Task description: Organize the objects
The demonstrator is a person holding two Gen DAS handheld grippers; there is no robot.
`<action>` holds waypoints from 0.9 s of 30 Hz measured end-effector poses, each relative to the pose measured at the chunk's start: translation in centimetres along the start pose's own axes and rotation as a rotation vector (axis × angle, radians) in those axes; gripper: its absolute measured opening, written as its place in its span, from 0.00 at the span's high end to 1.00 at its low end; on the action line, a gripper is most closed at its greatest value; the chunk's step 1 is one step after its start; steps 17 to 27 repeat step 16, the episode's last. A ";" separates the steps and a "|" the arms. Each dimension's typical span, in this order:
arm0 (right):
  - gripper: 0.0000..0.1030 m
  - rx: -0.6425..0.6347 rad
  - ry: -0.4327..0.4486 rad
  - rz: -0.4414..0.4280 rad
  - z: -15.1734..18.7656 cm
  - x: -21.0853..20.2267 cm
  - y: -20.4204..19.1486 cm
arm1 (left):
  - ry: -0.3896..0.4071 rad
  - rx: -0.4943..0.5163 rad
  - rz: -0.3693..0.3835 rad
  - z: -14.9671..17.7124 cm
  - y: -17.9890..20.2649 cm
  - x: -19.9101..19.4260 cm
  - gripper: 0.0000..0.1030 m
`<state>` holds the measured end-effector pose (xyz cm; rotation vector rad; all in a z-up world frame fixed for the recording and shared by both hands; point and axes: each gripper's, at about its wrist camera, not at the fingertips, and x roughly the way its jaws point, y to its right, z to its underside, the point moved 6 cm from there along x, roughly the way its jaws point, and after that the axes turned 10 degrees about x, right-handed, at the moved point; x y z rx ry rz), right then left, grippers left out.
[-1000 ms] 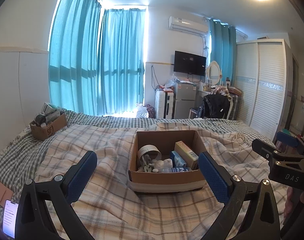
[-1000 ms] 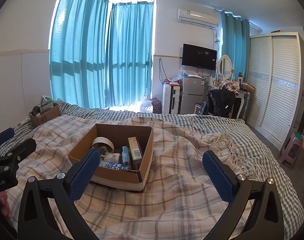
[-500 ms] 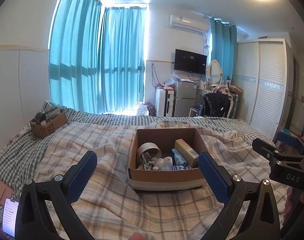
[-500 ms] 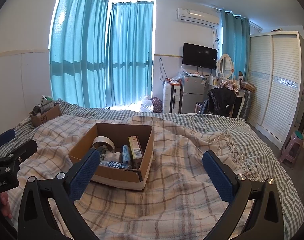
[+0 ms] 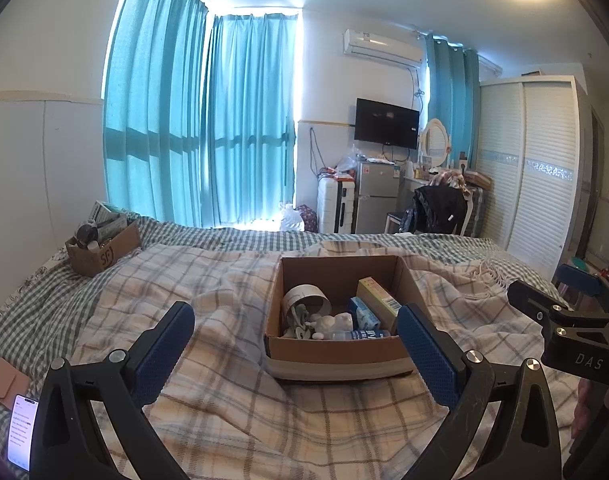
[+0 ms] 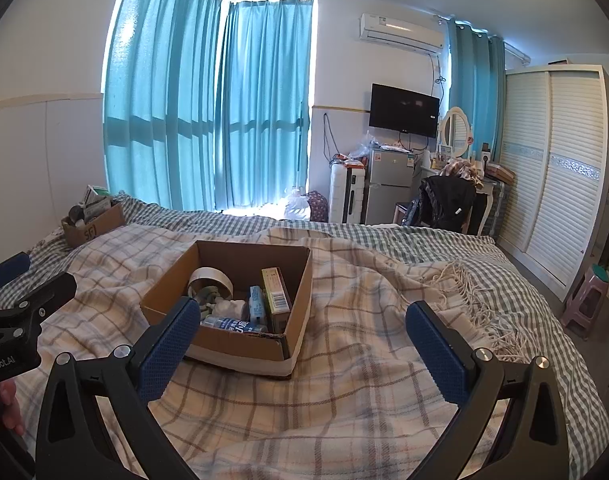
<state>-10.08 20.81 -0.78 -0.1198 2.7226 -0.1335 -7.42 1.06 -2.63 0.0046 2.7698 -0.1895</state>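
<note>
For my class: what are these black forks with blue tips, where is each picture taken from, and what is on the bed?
Each fork is a hand-held two-finger gripper; a person holds one in each hand. A camera on each looks along its fingers. One picture is from the left gripper, the other from the right gripper. Both are open and hold nothing. On the plaid blanket sits an open box holding a tape roll, cartons and a bottle. A second box sits far left; a phone lies near.

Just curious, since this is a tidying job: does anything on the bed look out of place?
A lit phone lies loose at the bed's edge, and the water bottle lies sideways in the jumbled cardboard box.
</note>
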 end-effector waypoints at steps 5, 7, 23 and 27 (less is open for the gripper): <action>0.00 -0.002 -0.004 0.002 0.1 0.1 0.0 | -0.014 0.000 0.001 0.3 0.0 0.2 0.00; 0.00 -0.003 -0.008 0.003 0.2 0.2 0.0 | -0.018 0.004 0.000 0.4 0.1 0.3 0.00; 0.00 -0.018 -0.019 0.008 0.5 0.5 -0.1 | -0.014 0.040 -0.006 0.4 0.8 0.1 0.00; 0.00 -0.018 -0.019 0.008 0.5 0.5 -0.1 | -0.014 0.040 -0.006 0.4 0.8 0.1 0.00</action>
